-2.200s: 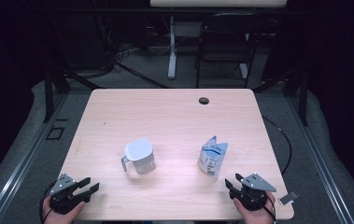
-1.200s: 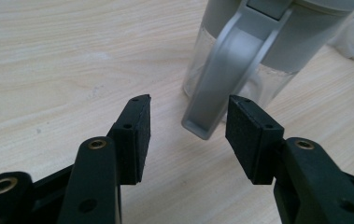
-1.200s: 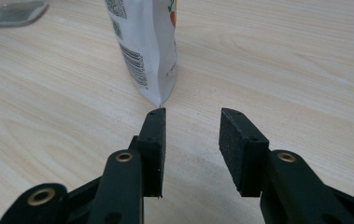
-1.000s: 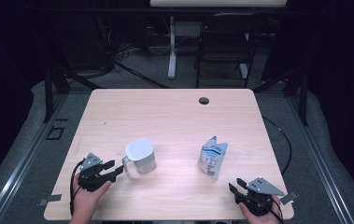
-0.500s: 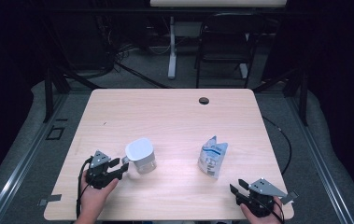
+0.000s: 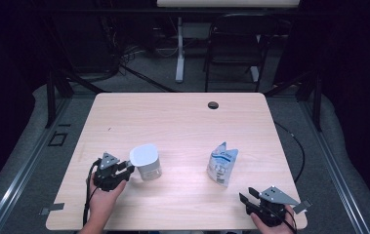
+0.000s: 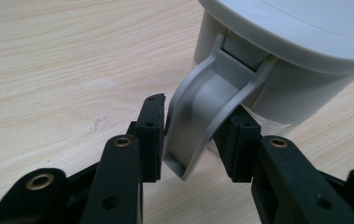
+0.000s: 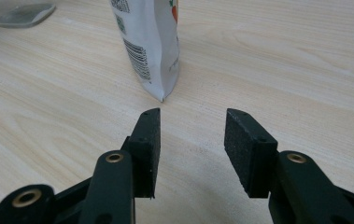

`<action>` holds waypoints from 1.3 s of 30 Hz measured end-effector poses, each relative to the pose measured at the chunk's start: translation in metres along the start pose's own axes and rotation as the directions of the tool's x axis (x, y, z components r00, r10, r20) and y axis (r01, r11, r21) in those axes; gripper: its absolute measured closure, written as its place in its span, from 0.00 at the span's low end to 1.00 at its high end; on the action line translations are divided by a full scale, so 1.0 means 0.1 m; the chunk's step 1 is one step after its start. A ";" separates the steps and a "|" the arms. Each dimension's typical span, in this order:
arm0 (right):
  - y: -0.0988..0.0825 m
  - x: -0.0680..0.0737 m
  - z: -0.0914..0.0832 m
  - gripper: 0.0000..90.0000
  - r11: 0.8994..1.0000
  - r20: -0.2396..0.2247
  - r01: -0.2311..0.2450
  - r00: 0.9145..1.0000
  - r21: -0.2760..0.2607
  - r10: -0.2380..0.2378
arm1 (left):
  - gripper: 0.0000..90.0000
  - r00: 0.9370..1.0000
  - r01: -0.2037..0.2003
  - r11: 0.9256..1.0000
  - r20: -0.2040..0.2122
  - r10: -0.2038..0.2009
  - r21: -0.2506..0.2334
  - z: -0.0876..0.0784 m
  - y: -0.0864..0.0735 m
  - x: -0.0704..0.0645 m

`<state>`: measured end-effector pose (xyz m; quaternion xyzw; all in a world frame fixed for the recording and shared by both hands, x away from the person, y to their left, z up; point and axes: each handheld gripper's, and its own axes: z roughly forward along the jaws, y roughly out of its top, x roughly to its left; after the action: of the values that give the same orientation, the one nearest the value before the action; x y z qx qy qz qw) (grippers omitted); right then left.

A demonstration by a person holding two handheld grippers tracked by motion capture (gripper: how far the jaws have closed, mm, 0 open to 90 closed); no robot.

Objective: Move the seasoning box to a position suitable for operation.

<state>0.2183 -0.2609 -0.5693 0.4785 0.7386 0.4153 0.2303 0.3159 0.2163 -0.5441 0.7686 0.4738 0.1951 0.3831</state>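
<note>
A grey lidded jug (image 6: 146,163) stands on the wooden table (image 6: 182,122), left of centre. My left gripper (image 6: 126,170) is at its left side; its jaws have just been closing. In the left gripper view both pads of the left gripper (image 7: 198,112) press on the jug's curved handle (image 7: 202,116), below the jug's body (image 7: 296,70). A white printed pouch (image 6: 222,163) stands upright to the right. My right gripper (image 6: 247,195) hovers at the front right edge, short of the pouch (image 8: 149,42). The jaws of the right gripper (image 8: 192,116) have just been opening, with nothing between them.
A small black grommet (image 6: 213,105) sits near the table's far edge. Behind the table stand a dark chair (image 6: 236,44) and a white post (image 6: 179,48) on the floor. Cables trail from both grippers.
My left hand came up from the table's front left corner toward the jug, and its jaws closed on the handle. The right gripper stayed at the front right edge.
</note>
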 end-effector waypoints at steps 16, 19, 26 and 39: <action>-0.01 -0.01 0.01 0.62 1.000 -0.007 -0.005 1.000 0.000 0.005 | 0.77 0.997 -0.077 0.997 -0.027 0.078 0.008 0.01 0.00 -0.02; -0.01 -0.02 0.00 0.62 1.000 -0.006 -0.005 1.000 0.001 0.005 | 0.77 0.997 -0.079 0.997 -0.023 0.080 0.008 0.00 0.00 -0.02; -0.01 -0.01 0.00 0.62 1.000 -0.007 -0.011 1.000 -0.005 0.011 | 0.78 0.996 -0.090 0.996 -0.020 0.091 0.009 -0.01 -0.01 -0.05; -0.01 -0.02 0.00 0.63 1.000 -0.010 -0.009 1.000 -0.004 0.009 | 0.78 0.991 -0.130 0.992 0.020 0.129 0.003 -0.02 -0.02 -0.21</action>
<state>0.2189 -0.2624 -0.5699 0.4793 0.7366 0.4204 0.2256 0.3034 0.1991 -0.5429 0.8004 0.4196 0.2108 0.3726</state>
